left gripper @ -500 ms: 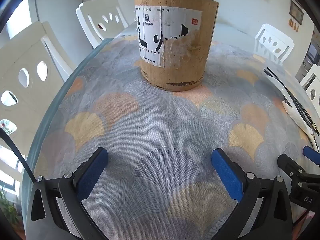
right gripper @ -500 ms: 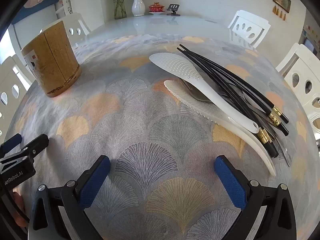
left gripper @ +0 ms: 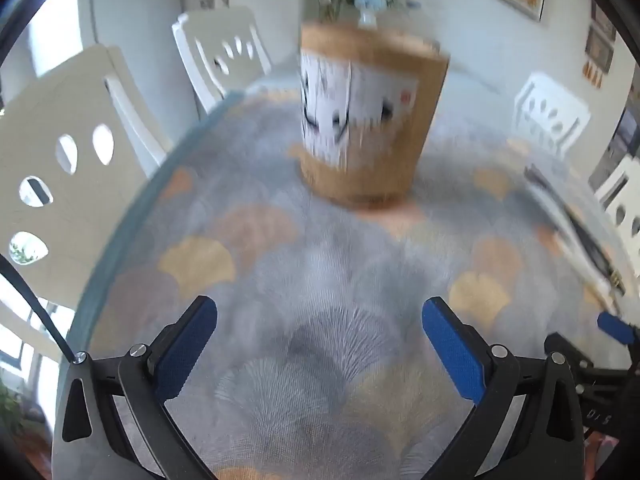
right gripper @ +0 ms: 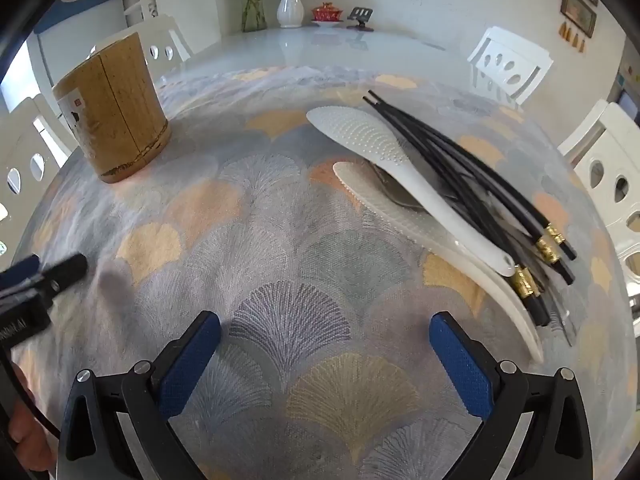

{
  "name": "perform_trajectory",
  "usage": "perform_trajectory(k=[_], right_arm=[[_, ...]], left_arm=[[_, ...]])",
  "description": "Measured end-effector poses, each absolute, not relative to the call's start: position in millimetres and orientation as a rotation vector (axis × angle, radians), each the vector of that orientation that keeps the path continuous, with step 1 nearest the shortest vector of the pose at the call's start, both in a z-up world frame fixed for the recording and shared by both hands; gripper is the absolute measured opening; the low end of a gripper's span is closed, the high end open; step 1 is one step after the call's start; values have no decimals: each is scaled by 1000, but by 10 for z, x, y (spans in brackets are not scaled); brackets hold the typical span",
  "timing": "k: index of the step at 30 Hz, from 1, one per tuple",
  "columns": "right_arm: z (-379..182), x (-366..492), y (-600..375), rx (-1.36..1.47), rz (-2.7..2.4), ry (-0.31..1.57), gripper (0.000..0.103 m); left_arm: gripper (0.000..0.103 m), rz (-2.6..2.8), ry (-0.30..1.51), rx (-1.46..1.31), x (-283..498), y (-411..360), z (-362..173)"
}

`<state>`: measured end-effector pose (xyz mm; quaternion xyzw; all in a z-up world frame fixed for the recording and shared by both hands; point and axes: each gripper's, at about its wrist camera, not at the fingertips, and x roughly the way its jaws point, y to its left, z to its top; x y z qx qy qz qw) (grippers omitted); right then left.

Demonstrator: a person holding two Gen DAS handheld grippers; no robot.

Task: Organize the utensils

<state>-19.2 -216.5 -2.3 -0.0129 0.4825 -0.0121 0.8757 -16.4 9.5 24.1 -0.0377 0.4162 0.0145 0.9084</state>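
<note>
On the counter (right gripper: 320, 52), over a tablecloth (right gripper: 280, 240) printed with grey, orange and yellow fan shapes, both grippers hover with their jaws spread wide and nothing between the blue pads. From the right wrist view, the right gripper (right gripper: 325, 344) points across the cloth toward a heap of utensils lying to its front right: two white rice paddles (right gripper: 360, 136), one resting partly over the other, and a bundle of black chopsticks (right gripper: 460, 168) with gold bands near their thick ends, fanned out just beside and partly under the paddles. Something dark and metallic shows between the paddles, too hidden to name. A bamboo utensil holder (right gripper: 116, 112) stands upright at the far left, well apart from the heap. The left gripper (right gripper: 40, 280) shows blurred at the left edge.

From the left wrist view, which is smeared with blur, the left gripper (left gripper: 320, 344) faces the bamboo holder (left gripper: 372, 120), whose white label with black characters faces the camera. White chairs (left gripper: 72, 152) surround the counter.
</note>
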Motion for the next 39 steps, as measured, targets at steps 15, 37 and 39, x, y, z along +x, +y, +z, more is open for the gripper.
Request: perform_trajectory(k=[15,37,39], right_arm=[[286,-197,-2201,10,-25,751,103],[151,-178,-2407,129,-24,830,103],[139,-164,-2443,146,-33,836,103]], left_arm=[[103,52,667,-149,-226,106,396],[103,38,700,-34,-192,-157,336],[103,33,708,-26,-169,-164,328]])
